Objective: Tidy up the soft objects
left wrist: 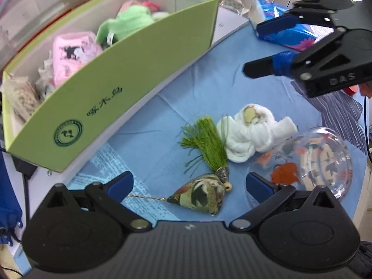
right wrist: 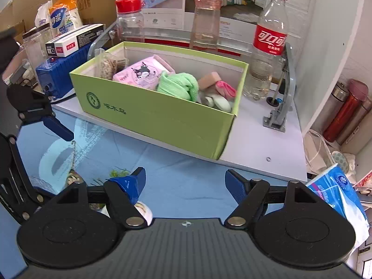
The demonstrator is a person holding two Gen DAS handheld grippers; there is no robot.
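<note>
A blue cloth [left wrist: 151, 139] covers the table, with a green box [right wrist: 162, 116] of soft things behind. Left gripper [left wrist: 189, 182] and right gripper [right wrist: 184, 182] both gape empty above the sachet [left wrist: 202, 196] and white towel [left wrist: 248, 130] lying on the cloth.

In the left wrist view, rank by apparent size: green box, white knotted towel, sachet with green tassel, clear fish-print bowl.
1. green box, by far.
2. clear fish-print bowl and white knotted towel: similar, and fisheye distortion makes ranking unsure.
3. sachet with green tassel.
</note>
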